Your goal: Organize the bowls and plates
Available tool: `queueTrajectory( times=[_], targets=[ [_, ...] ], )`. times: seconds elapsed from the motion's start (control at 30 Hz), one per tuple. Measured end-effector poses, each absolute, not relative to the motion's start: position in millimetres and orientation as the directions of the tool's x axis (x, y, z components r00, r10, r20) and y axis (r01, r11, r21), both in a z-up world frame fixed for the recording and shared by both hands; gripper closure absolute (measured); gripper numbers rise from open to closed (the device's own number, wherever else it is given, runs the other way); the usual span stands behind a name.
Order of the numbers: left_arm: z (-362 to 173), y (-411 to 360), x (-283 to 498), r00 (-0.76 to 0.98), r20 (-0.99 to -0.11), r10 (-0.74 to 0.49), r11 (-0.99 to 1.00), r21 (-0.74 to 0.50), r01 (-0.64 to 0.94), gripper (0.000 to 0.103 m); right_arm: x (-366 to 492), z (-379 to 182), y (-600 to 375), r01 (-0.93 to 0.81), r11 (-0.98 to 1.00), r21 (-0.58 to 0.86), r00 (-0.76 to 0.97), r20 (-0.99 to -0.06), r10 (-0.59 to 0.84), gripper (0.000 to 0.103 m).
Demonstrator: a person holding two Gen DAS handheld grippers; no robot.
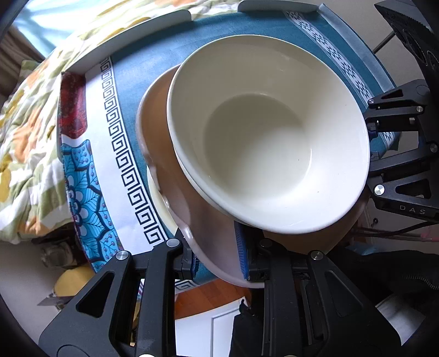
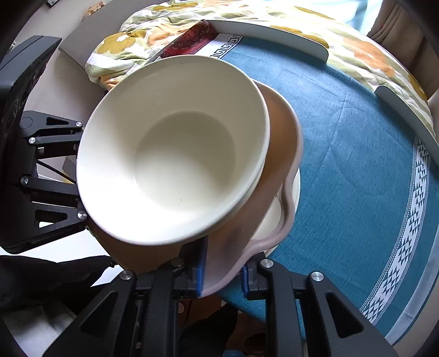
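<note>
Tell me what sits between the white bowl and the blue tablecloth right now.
The brown wavy-rimmed plate carries the white bowl, with a cream dish under its rim above the tablecloth; the right wrist view shows it best.

The right tongs [image 2: 222,274] reach in from six o'clock, their blue pads [image 2: 201,270] clamped on the near rim of a tan plate with a wavy pale edge [image 2: 282,153]. A cream bowl [image 2: 175,153] sits on that plate, filling the centre and leaning toward nine o'clock. Under the plate's edge, at about four o'clock of the bowl, a sliver of a white dish [image 2: 274,217] shows. At nine o'clock the left tongs [image 2: 55,175] meet the plate's far side; their grip is hidden behind the bowl. The worktop [image 2: 356,164] wears a teal cloth with a white patterned border at three to four o'clock. A floral quilt [image 2: 170,24] lies at twelve o'clock.
</note>
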State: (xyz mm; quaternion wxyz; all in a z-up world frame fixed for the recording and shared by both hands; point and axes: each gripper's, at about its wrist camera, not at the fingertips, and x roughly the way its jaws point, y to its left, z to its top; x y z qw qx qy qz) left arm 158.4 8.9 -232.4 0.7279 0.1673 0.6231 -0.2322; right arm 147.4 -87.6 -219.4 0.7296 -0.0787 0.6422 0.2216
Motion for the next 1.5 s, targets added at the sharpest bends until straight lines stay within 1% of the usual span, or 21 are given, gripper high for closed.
queueTrajectory(
  times=[0.3,0.6,0.8,1.07,1.2,1.37,1.43,1.47,1.5],
  targets=[
    [-242,10,161,0.106,-0.984,-0.143,0.840,-0.064,0.539,0.083,147,-229,-86,-0.408,0.899,0.158,0.090,-0.973,0.211,0.085],
    [-241,8,157,0.112,-0.986,-0.121,0.838,-0.041,0.543,0.083,143,-226,-88,-0.410,0.900,0.145,0.092,-0.976,0.199,0.085],
    [-241,8,159,0.091,-0.989,-0.117,0.848,-0.052,0.527,0.082,146,-225,-85,-0.399,0.909,0.125,0.099,-0.979,0.178,0.084],
    [-235,9,156,0.099,-0.991,-0.094,0.843,-0.026,0.537,0.079,144,-225,-84,-0.392,0.915,0.098,0.105,-0.983,0.150,0.084],
    [-234,8,154,0.106,-0.992,-0.066,0.835,0.003,0.550,0.079,144,-224,-82,-0.391,0.915,0.094,0.093,-0.986,0.141,0.084],
    [-228,10,151,0.107,-0.992,-0.069,0.831,0.002,0.557,0.079,141,-214,-83,-0.374,0.924,0.075,0.088,-0.989,0.116,0.084],
    [-225,11,149,0.111,-0.991,-0.070,0.826,0.004,0.564,0.079,138,-207,-84,-0.371,0.926,0.074,0.097,-0.988,0.118,0.079],
    [-224,11,148,0.113,-0.991,-0.072,0.824,0.005,0.567,0.076,136,-205,-85,-0.368,0.927,0.074,0.102,-0.988,0.119,0.071],
    [-222,11,148,0.117,-0.990,-0.073,0.822,0.007,0.570,0.068,135,-203,-85,-0.366,0.928,0.072,0.104,-0.987,0.118,0.059]
  ],
)
